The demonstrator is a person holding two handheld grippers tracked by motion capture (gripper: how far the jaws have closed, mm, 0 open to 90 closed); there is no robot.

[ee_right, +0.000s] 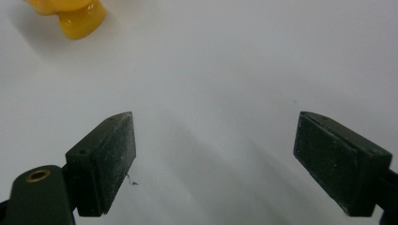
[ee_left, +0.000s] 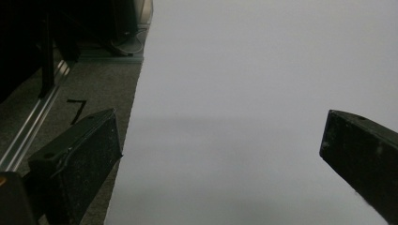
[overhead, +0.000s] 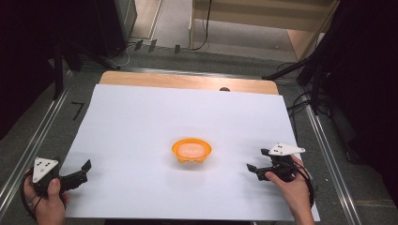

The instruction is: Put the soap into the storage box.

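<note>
orange bowl (overhead: 191, 150) top in high view, base (ee_right: 75, 16) in right gripper view.

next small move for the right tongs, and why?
Probably ease the right tongs forward-left toward the orange bowl: their jaws stand wide apart with nothing between them, and the bowl sits untouched mid-sheet, nearer them than the left tongs.
</note>
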